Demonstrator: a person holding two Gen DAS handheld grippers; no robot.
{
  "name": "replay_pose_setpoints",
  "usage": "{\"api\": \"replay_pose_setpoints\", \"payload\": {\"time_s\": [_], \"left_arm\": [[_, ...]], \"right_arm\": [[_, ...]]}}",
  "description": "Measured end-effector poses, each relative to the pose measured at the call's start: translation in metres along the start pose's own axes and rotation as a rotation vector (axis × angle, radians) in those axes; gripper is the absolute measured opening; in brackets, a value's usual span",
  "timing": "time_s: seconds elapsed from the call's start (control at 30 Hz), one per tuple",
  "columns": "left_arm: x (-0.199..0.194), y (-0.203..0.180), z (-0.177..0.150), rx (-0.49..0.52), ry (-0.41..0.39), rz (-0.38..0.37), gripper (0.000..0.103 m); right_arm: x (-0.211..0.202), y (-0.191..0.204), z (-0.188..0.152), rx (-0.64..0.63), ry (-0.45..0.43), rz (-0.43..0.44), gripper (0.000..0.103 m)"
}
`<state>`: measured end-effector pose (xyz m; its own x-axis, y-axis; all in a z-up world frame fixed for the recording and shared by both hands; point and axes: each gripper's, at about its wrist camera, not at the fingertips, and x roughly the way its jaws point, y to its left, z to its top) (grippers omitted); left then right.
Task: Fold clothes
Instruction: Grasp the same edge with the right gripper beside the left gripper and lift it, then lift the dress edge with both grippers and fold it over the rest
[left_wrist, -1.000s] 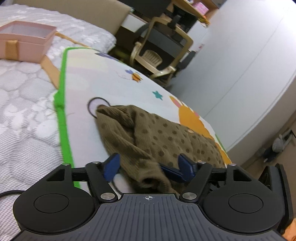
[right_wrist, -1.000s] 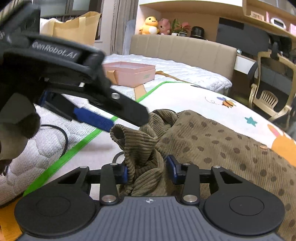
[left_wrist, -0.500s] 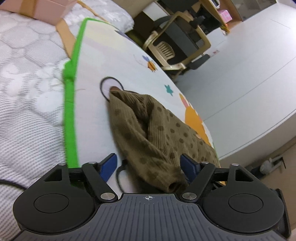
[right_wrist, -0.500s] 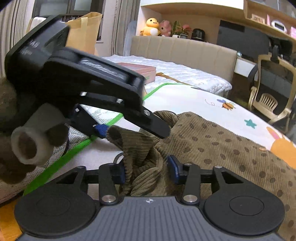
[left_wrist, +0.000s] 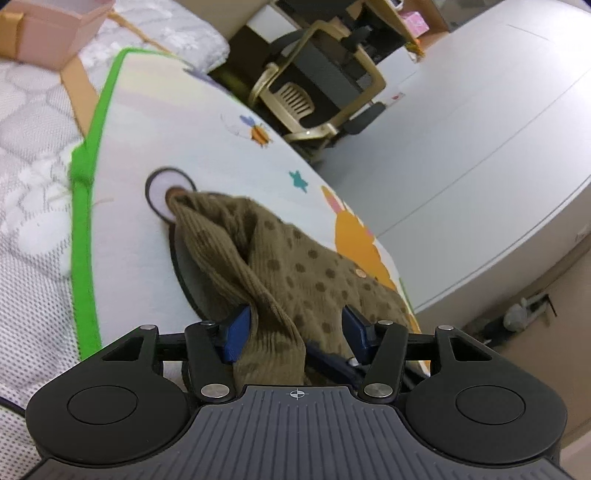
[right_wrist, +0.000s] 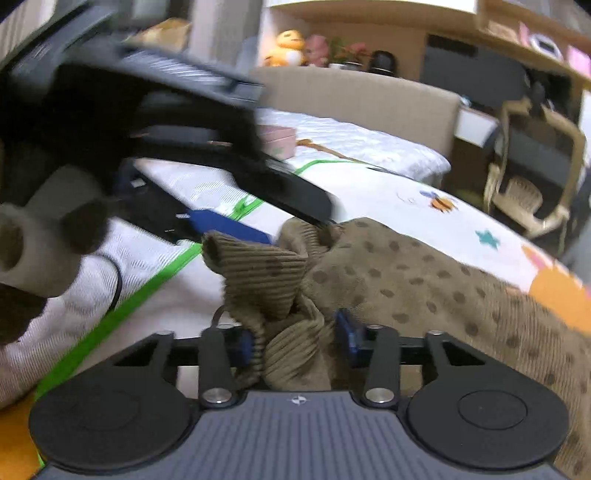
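Olive-brown corduroy garment (left_wrist: 295, 269), dotted darker, bunched on the cartoon-print mat (left_wrist: 147, 258). Ribbed fold pinched in the right gripper (right_wrist: 295, 336), jaws just narrowing. Left gripper (left_wrist: 295, 328) closing around another fold, apparently not yet clamped.

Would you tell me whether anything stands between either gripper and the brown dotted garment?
Nothing visible does. The brown dotted garment already lies bunched between the left gripper's closing jaws, and the right gripper pinches its ribbed edge.
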<state>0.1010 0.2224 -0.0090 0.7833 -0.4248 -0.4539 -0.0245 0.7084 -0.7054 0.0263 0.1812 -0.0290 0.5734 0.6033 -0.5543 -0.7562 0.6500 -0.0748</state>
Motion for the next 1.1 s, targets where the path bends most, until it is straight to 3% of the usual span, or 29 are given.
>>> {"api": "replay_pose_setpoints", "payload": {"time_s": [0.13, 0.27, 0.43, 0.5, 0.53, 0.57, 0.67, 0.77, 0.9, 1.0, 1.1], "left_arm": [[-0.017, 0.009, 0.006, -0.039, -0.043, 0.032, 0.079], [-0.015, 0.021, 0.006, -0.086, -0.015, 0.047, 0.087], [0.019, 0.022, 0.008, -0.108, 0.046, 0.057, 0.092], [0.03, 0.017, 0.012, -0.078, 0.037, 0.069, 0.088], [0.035, 0.014, 0.015, -0.063, 0.036, 0.087, 0.073], [0.04, 0.009, 0.017, -0.043, 0.038, 0.109, 0.051], [0.053, -0.008, 0.023, 0.02, 0.048, 0.174, 0.031], [0.052, -0.045, 0.026, 0.118, 0.031, 0.19, 0.031], [0.058, -0.115, 0.025, 0.262, 0.016, 0.142, 0.025], [0.083, -0.174, 0.018, 0.376, 0.04, 0.06, 0.025], [0.126, -0.225, 0.001, 0.467, 0.113, -0.024, 0.03]], "right_arm": [[-0.002, -0.012, -0.002, 0.084, -0.013, 0.033, 0.033], [-0.004, -0.006, -0.005, 0.055, -0.021, 0.028, 0.032], [-0.009, 0.006, -0.005, -0.013, -0.038, 0.026, 0.027], [-0.012, 0.008, -0.006, -0.03, -0.049, 0.027, 0.023], [-0.013, 0.009, -0.006, -0.039, -0.054, 0.027, 0.022], [-0.016, 0.008, -0.006, -0.043, -0.065, 0.025, 0.02], [-0.029, -0.002, -0.009, -0.023, -0.109, 0.014, 0.019], [-0.056, -0.019, -0.011, 0.032, -0.18, -0.018, 0.019], [-0.107, -0.058, -0.016, 0.135, -0.3, -0.093, 0.019], [-0.14, -0.095, -0.031, 0.233, -0.332, -0.17, 0.019], [-0.16, -0.13, -0.054, 0.327, -0.311, -0.262, 0.019]]}}
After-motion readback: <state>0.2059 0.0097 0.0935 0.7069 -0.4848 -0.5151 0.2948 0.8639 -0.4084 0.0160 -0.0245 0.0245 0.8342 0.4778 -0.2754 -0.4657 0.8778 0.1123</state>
